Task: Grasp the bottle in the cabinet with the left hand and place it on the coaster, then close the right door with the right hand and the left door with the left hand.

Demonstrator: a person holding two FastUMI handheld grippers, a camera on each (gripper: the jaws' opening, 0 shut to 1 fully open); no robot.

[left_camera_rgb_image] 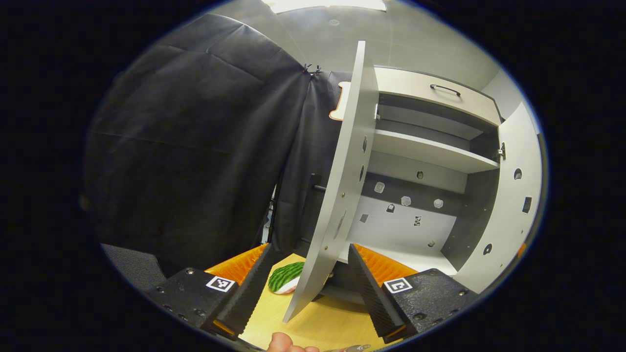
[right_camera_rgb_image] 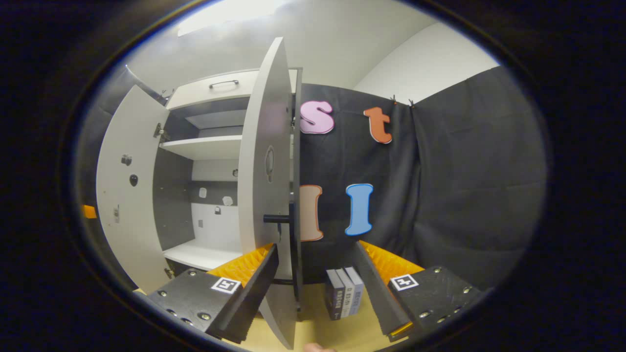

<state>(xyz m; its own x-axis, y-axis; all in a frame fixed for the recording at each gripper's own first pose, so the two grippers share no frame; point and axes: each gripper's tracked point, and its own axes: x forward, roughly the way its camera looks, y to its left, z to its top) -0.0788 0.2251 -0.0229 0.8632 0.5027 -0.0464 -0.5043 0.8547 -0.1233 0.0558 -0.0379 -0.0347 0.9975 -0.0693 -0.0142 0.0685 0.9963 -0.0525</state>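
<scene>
In the left gripper view, a fingertip (left_camera_rgb_image: 282, 342) shows at the near edge, and just beyond it the left gripper (left_camera_rgb_image: 309, 278) stands with its fingers spread wide, holding nothing. The edge of the cabinet's left door (left_camera_rgb_image: 337, 195) rises between them, touching neither as far as I can tell. Behind the door, on the wooden tabletop (left_camera_rgb_image: 323, 322), lies a green striped coaster (left_camera_rgb_image: 286, 277), partly hidden. To the right the cabinet (left_camera_rgb_image: 430, 161) is open, its shelves bare.

In the right gripper view, the right gripper (right_camera_rgb_image: 318, 283) is likewise spread apart and empty. The right door (right_camera_rgb_image: 266, 186) stands ajar between its fingers, its dark handle (right_camera_rgb_image: 276, 219) jutting out. A few small books (right_camera_rgb_image: 345, 292) stand on the table nearby.
</scene>
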